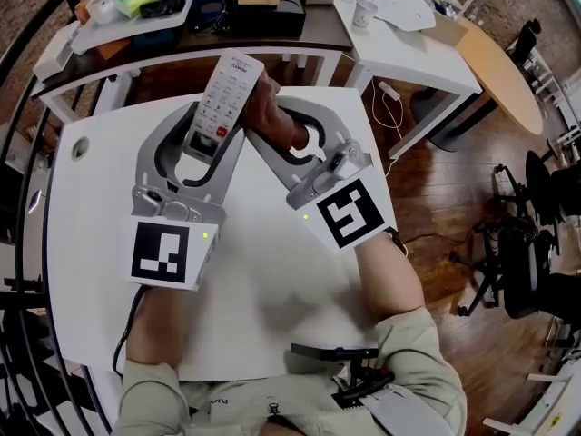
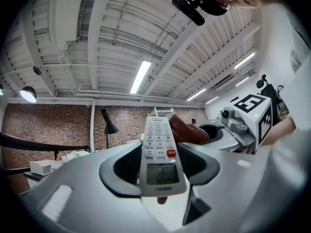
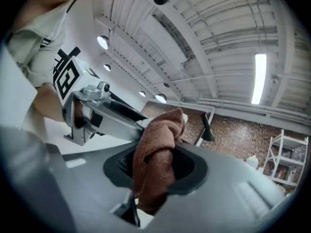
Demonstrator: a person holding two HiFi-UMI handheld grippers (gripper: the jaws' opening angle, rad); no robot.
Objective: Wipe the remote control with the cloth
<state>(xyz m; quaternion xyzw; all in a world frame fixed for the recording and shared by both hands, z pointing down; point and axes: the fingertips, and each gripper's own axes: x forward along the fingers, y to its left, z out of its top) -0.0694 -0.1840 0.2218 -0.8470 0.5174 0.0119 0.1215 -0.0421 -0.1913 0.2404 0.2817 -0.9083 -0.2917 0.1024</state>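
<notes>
Although the lower end of the long white plastic remote control (image 1: pixel 229 84) with grey keys and one red key is covered by the left gripper (image 1: pixel 216 133) in the head view, the grip is shown plainly in the left gripper view. There the jaws are seen pinching the remote by its two long edges, beside the small grey display. The keypad is turned towards that camera, so the remote's back is hidden.

The rust-brown terry cloth (image 3: pixel 160 135) is bunched into an upright wad and squeezed between the jaws of the right gripper (image 3: pixel 154 174). Its lower end is cut off behind the gripper's grey body.

In the head view both grippers are held over the round-cornered white table (image 1: pixel 272 289). The cloth is set against the right edge of the remote, about halfway along it. In the left gripper view the cloth is partly screened by the remote, and how much of it presses on the plastic cannot be made out. The person's arms are cut off at the bottom of the head view.
</notes>
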